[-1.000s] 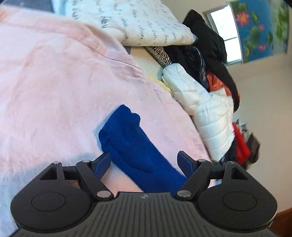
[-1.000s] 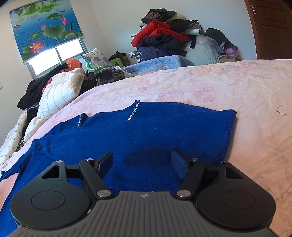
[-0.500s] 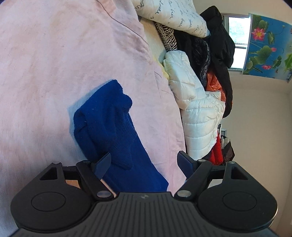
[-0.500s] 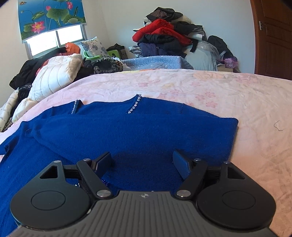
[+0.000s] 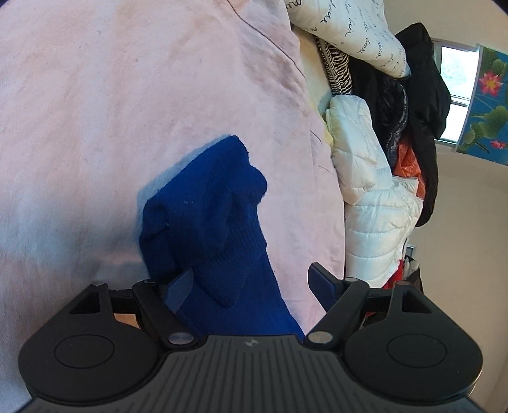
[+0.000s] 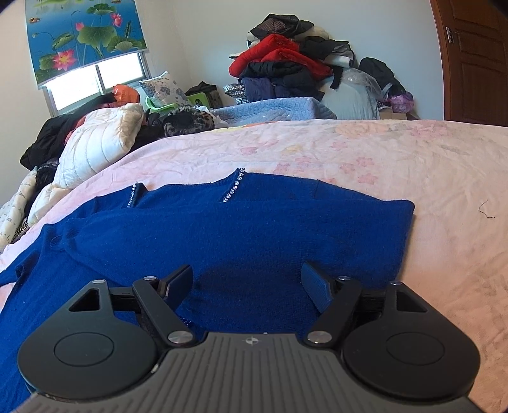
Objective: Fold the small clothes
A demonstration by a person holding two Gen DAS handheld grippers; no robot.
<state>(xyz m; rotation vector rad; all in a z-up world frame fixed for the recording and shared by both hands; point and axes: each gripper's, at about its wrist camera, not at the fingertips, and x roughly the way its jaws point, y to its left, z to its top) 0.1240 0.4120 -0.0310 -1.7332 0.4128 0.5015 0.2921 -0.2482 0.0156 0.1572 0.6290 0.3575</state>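
A royal-blue knit sweater [image 6: 241, 235] lies spread on the pink bedsheet [image 6: 397, 159], with small rhinestone strips near its far edge. My right gripper [image 6: 247, 279] hovers low over the sweater's body, jaws wide apart and nothing pinched between them. In the left wrist view the sweater's crumpled sleeve [image 5: 209, 216], with its ribbed cuff, runs down under my left gripper [image 5: 250, 279]. That gripper is open too; the sleeve lies between and below the fingers, and its left fingertip [image 5: 177, 286] is close against the fabric without pinching it.
A white quilted jacket [image 5: 371, 190], black clothes and a script-printed pillow [image 5: 349, 28] are piled along the bed's edge. Beyond the bed stands a heap of red and dark clothes [image 6: 285, 66], a window with a lotus blind [image 6: 85, 31] and a wooden door [image 6: 476, 57].
The left gripper rolled and came down closer onto the blue sleeve, which now fills more of its view. The right gripper stayed over the sweater, tilting slightly.
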